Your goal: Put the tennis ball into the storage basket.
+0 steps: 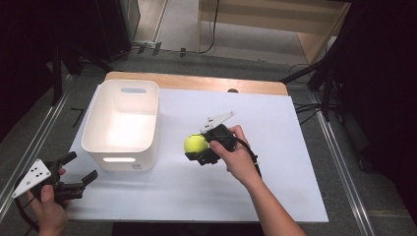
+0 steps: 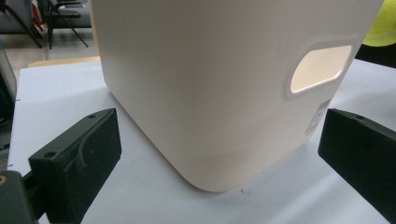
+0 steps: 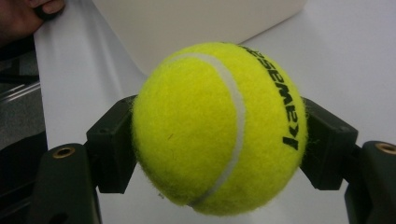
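Two black jaws of the right gripper (image 3: 219,135) clamp a fuzzy round tennis ball (image 3: 219,128)

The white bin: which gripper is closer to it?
Left. The left gripper sits open just off the white bin's near corner; the right gripper, clamped on the ball, is farther off, to its right.

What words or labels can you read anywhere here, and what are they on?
"Kawase": black print on the tennis ball, upside down in the right gripper view; any letters past the curve are hidden.
Small sticker low on the white bin: too blurred to read.
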